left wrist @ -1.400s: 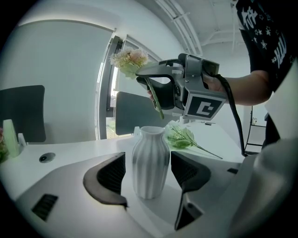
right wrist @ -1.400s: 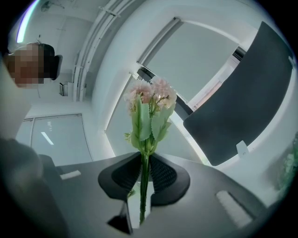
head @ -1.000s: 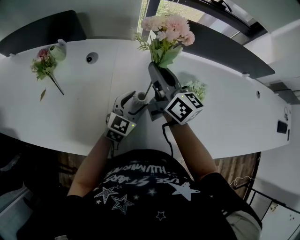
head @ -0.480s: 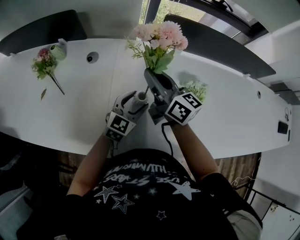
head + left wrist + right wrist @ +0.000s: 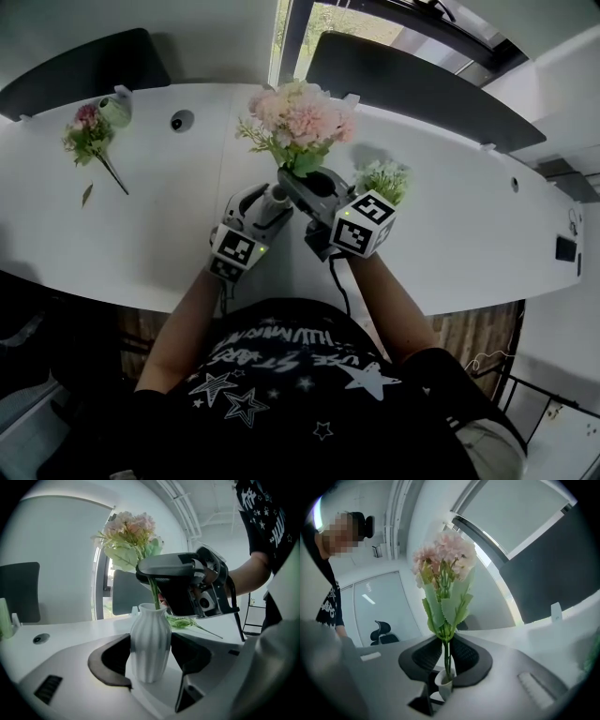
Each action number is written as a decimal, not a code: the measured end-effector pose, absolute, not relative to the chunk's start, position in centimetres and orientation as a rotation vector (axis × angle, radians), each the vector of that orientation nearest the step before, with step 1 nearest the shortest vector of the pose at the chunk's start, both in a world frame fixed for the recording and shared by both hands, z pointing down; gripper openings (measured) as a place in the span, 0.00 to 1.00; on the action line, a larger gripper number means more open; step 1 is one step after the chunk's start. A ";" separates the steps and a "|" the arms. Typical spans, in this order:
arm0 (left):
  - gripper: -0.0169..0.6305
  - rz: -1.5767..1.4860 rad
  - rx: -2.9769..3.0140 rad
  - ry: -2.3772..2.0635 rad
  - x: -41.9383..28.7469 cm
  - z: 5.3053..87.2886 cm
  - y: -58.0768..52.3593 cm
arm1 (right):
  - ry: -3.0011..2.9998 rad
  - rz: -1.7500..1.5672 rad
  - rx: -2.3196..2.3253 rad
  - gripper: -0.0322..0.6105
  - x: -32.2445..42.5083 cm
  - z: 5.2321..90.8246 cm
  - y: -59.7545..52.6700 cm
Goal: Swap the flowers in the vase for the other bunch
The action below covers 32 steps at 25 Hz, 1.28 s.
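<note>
- The left gripper point(image 5: 274, 199) hugs a white ribbed vase point(image 5: 150, 644) between both its pads, at the near side of the long white table point(image 5: 169, 206).
- The right gripper point(image 5: 446, 654) pinches the thin green stems of a big bunch of pale pink flowers point(image 5: 298, 117). The stem ends sit in the vase's mouth.
- A small pale green sprig point(image 5: 386, 178) lies on the table, just beside the right gripper.
- Far off to the left, a little bunch with a dark pink flower point(image 5: 89, 131) lies on the table.
</note>
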State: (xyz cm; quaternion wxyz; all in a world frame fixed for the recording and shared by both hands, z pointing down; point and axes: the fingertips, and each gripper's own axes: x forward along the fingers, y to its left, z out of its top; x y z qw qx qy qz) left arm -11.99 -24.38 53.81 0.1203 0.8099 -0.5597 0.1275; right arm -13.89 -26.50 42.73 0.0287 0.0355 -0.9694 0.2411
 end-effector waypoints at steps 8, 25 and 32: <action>0.46 0.336 2.368 -1.634 -11.8 53.6 -24.5 | -2.932 0.523 0.159 0.15 -13.0 45.1 -24.9; 0.46 0.329 2.362 -1.625 -11.8 53.6 -24.6 | -2.878 0.435 0.252 0.32 -11.9 47.2 -23.2; 0.46 0.344 2.363 -1.621 -11.8 53.4 -24.5 | -2.853 0.467 0.324 0.32 -10.1 48.1 -22.9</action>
